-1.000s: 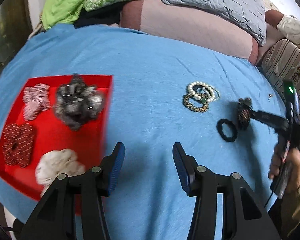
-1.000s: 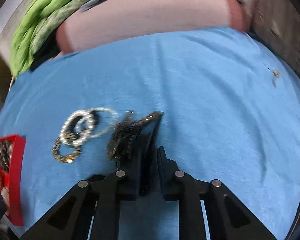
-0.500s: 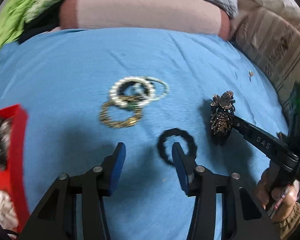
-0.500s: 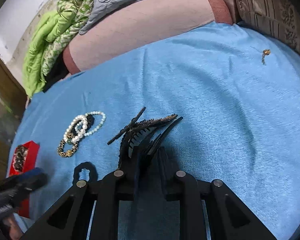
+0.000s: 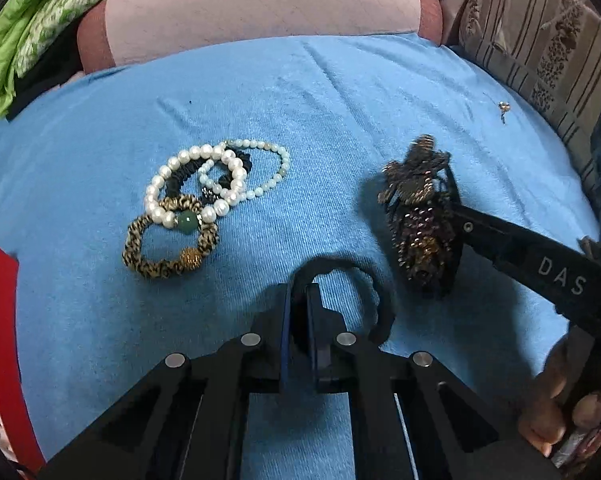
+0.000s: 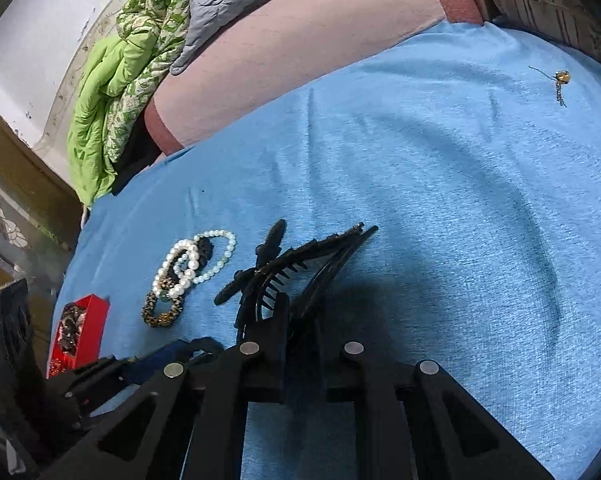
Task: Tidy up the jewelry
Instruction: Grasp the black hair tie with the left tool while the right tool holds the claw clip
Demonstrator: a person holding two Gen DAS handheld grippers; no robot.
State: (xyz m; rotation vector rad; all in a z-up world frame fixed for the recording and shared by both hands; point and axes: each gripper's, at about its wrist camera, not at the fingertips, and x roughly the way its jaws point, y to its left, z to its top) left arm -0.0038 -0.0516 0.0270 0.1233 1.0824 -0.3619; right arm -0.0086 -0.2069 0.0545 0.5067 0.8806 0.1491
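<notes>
With its fingers pressed together on the black hair tie [image 5: 374,300], the left tool [image 5: 298,292] sits low on the blue cloth [image 5: 340,100]; grip is on one thin edge, so the tie may slip out on lifting. Right tool [image 6: 296,312] pinches the beaded claw clip [image 5: 420,216], just beside. Bracelets [image 5: 204,184] lie near, left; a swing toward the red tray [image 5: 2,320] could snag them. Small charm [image 5: 503,107] far right.

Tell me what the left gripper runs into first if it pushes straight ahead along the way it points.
The left gripper, shut on the black hair tie, points up the blue cloth. Straight on it would probably meet only bare cloth, passing right of the pile of bracelets and left of the beaded hair clip; depth is unclear.
</notes>
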